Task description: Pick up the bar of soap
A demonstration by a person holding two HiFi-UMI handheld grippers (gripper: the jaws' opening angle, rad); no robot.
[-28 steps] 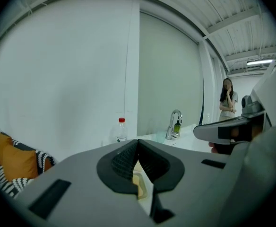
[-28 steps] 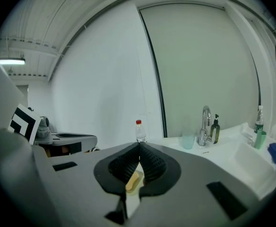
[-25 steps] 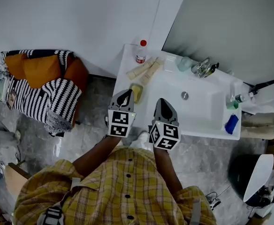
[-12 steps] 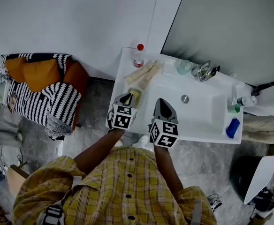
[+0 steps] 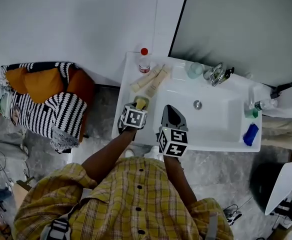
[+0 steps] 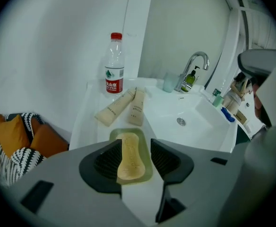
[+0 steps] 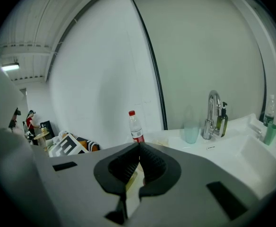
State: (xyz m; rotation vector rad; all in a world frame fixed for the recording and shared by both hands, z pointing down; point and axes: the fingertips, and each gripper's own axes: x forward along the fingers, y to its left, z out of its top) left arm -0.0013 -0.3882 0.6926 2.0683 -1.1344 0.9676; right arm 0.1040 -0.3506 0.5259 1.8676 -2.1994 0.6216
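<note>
Left gripper (image 6: 135, 144), jaws opening and already wide, hangs over the front left corner of the washstand (image 5: 128, 91). One bar of soap (image 6: 130, 157), pale tan and waisted, lies between the two pads. It lies lengthwise along the jaws in its dish and is not clamped. A strip of the dish shows between the soap and the right-hand pad, while the left-hand pad's edge overlaps the soap's side in the left gripper view. One green soap dish (image 6: 131, 131) holds the soap flat on the ledge, just left of the basin (image 5: 221, 129).

Right gripper (image 7: 139, 146), jaws closed together with nothing between them, is held over the basin's front rim, to the right of the soap and apart from it.

Counted on the washstand:
- Two cream tubes (image 6: 114, 109) (image 6: 137, 109) lie side by side just beyond the dish.
- One clear bottle (image 6: 115, 67) with a red cap stands upright at the back left corner.
- One pale tumbler (image 6: 169, 82) stands beside one tap (image 6: 194, 63).
- One pump bottle (image 6: 190, 78) stands behind the tap.
</note>
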